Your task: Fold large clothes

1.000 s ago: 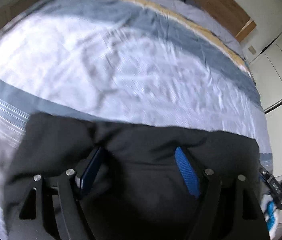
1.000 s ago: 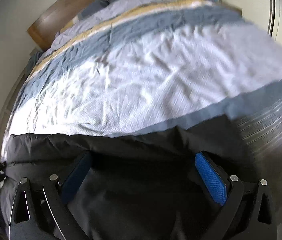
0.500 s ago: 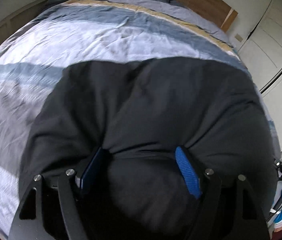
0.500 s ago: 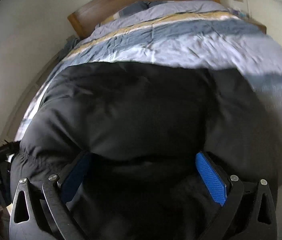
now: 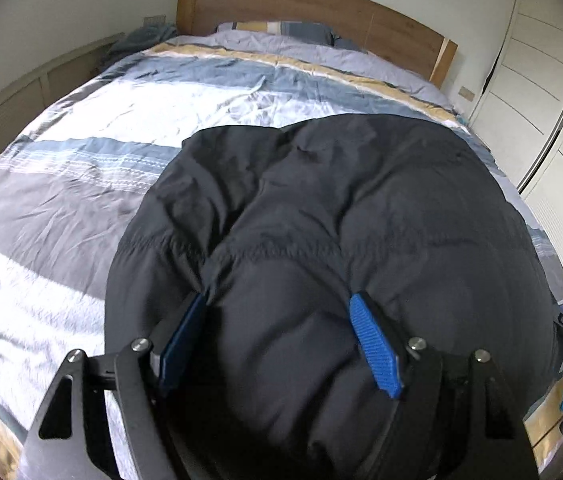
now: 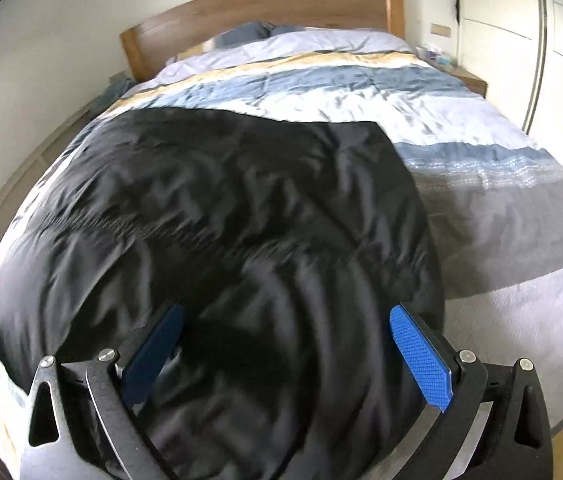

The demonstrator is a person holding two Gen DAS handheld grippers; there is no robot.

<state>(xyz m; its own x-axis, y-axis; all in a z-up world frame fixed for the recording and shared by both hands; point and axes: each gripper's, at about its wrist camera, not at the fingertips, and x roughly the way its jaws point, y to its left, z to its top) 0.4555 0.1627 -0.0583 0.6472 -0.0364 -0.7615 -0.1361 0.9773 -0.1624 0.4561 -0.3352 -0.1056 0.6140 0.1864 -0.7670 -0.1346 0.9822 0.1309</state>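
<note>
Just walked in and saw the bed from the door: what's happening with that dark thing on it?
A person with a handheld tool in each hand is folding a large black padded jacket on the striped bed cover. The left tool and the right tool each have a thick bunch of the jacket between their blue pads. The rest of it lies spread toward the wooden headboard.

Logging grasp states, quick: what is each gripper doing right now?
Left gripper: clamped on a bunched fold of the black puffer jacket.
Right gripper: jaws wide apart, jacket between them; grip cannot be told.
</note>
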